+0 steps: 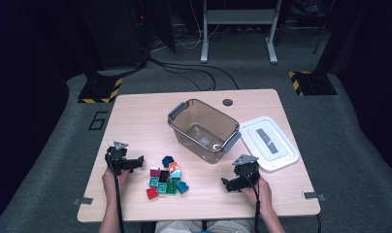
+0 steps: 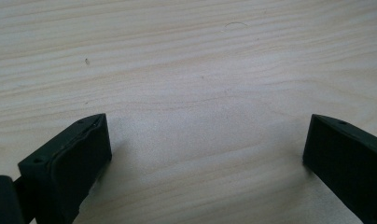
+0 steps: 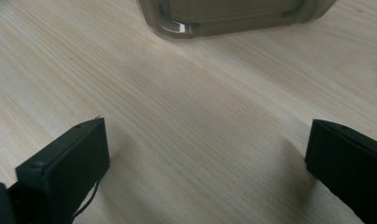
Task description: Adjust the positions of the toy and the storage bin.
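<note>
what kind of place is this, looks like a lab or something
Probably a lab or recording studio rather than a home: a light wooden table stands alone on grey carpet, black and yellow striped stand bases flank it, and loose black cables trail across the floor behind.

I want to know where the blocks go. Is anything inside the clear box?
The clear box looks empty: its bare bottom shows through, with just a pale patch, maybe a label. The blocks are all on the table, and the lid lies beside it.
</note>
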Demonstrator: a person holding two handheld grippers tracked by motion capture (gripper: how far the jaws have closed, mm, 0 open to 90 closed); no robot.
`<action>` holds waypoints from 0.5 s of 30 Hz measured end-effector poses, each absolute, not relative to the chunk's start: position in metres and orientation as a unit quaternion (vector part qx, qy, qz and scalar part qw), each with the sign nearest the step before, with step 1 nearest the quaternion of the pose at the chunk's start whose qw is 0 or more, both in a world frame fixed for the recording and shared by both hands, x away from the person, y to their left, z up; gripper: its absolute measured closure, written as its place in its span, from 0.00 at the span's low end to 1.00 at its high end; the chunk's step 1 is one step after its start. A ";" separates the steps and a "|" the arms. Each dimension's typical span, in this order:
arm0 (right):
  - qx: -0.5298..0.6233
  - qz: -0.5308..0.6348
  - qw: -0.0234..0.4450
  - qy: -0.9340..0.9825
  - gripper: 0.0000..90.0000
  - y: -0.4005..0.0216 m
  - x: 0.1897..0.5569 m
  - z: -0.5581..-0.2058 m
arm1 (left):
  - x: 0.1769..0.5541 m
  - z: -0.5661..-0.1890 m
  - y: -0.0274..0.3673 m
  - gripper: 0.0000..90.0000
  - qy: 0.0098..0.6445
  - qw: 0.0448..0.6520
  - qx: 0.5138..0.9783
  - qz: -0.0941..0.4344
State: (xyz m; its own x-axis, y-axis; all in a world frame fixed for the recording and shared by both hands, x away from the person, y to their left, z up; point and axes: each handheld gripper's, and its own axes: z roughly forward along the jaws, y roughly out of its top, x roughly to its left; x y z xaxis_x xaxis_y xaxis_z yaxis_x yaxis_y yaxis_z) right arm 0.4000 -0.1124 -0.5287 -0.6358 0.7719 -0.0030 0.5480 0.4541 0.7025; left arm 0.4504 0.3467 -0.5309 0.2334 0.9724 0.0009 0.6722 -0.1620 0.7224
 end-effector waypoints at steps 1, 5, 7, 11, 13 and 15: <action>0.397 0.343 0.161 0.836 0.00 -0.112 0.399 -0.529 | 0.450 -0.531 0.347 0.01 0.569 0.307 0.723 0.242; 0.394 0.345 0.162 0.836 0.00 -0.113 0.400 -0.529 | 0.450 -0.531 0.347 0.01 0.571 0.309 0.721 0.243; 0.396 0.345 0.161 0.836 0.00 -0.112 0.399 -0.529 | 0.450 -0.531 0.347 0.01 0.570 0.308 0.722 0.241; 0.394 0.346 0.162 0.836 0.00 -0.113 0.399 -0.529 | 0.451 -0.531 0.347 0.01 0.569 0.309 0.723 0.240; 0.393 0.347 0.162 0.836 0.00 -0.113 0.399 -0.529 | 0.451 -0.530 0.347 0.01 0.570 0.309 0.724 0.238; 0.393 0.347 0.162 0.836 0.00 -0.113 0.399 -0.529 | 0.451 -0.530 0.347 0.01 0.570 0.309 0.724 0.238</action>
